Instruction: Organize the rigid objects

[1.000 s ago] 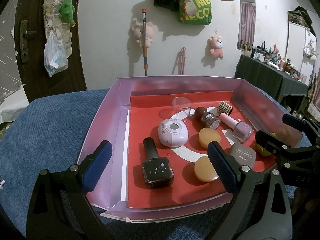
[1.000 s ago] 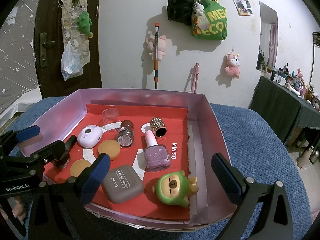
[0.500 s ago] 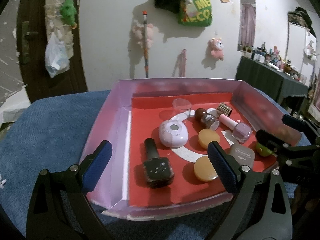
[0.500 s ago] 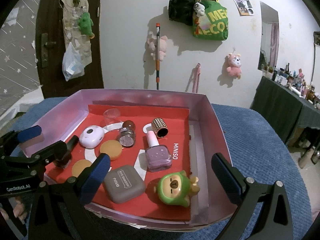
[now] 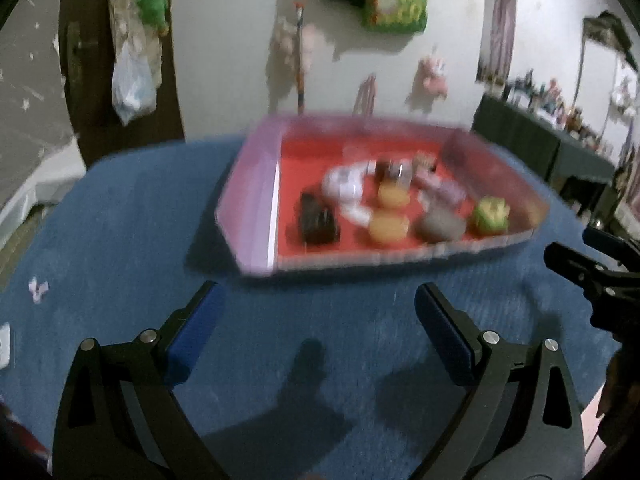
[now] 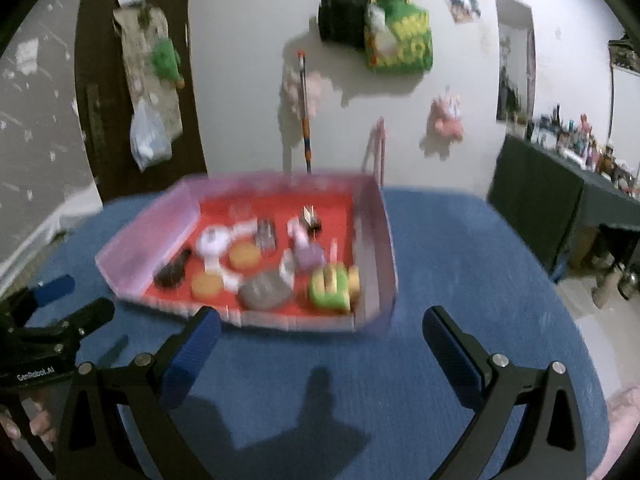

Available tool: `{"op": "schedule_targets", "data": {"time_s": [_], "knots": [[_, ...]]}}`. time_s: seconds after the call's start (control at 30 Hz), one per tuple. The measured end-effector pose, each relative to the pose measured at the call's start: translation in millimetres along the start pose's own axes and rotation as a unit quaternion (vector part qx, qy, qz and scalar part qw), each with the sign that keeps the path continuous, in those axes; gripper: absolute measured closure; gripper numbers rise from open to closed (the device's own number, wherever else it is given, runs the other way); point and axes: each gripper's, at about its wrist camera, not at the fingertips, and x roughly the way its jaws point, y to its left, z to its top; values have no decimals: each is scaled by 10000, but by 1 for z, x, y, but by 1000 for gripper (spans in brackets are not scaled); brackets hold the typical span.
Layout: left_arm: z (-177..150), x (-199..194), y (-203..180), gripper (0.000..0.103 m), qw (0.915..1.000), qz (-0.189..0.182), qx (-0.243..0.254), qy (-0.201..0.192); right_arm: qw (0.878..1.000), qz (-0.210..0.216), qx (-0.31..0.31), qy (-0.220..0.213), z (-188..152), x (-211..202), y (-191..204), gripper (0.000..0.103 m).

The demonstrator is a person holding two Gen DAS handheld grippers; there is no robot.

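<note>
A pink box with a red floor point(image 5: 256, 204) point(image 6: 140, 248) sits on the blue cloth. In it lie a black nail-polish bottle point(image 5: 318, 220), a white oval device point(image 5: 344, 184), two amber discs point(image 5: 388, 228), a grey eye-shadow case point(image 6: 264, 290), a purple bottle point(image 6: 310, 254) and a green toy point(image 6: 332, 284). Both views are blurred. My left gripper point(image 5: 316, 328) is open and empty over the cloth, in front of the box. My right gripper point(image 6: 320, 340) is open and empty, also in front of the box.
The blue cloth point(image 6: 460, 272) covers the table around the box. A dark side table with small bottles point(image 6: 560, 184) stands at the right. A door point(image 5: 92, 80) and a wall with hanging toys and bags are behind.
Both grippers have pulled back and up from the box, which now lies farther off. The objects in the box keep their places. Both stay open.
</note>
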Motion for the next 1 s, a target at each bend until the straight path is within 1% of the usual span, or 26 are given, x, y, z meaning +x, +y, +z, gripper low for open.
{"op": "schedule_targets", "data": {"time_s": [0.03, 0.1, 0.2, 0.27, 0.37, 0.47, 0.7, 1.0], "knots": [[-5, 6, 0, 6, 9998, -30, -68, 187, 9997, 24, 49, 229, -6, 5, -1, 0], [-15, 20, 1, 6, 9983, -71, -225, 540, 9983, 67, 161, 548, -19, 14, -2, 0], [-27, 36, -1, 6, 9954, -38, -307, 902, 9955, -44, 127, 933, -35, 29, 1, 0], [-30, 35, -6, 5, 9961, 131, -203, 849, 9931, -220, 6, 1153, -42, 36, 4, 0], [-34, 35, -12, 4, 9954, 240, -149, 920, 9910, -348, -26, 1295, -50, 39, 3, 0], [-37, 33, -15, 0, 9955, 333, -140, 880, 9908, -385, -17, 1298, -54, 40, 2, 0], [-37, 33, -14, 0, 9957, 357, -168, 839, 9916, -411, 6, 1223, -53, 40, 1, 0], [-34, 34, -13, 0, 9958, 341, -172, 835, 9907, -469, 67, 1275, -45, 47, 2, 0]]}}
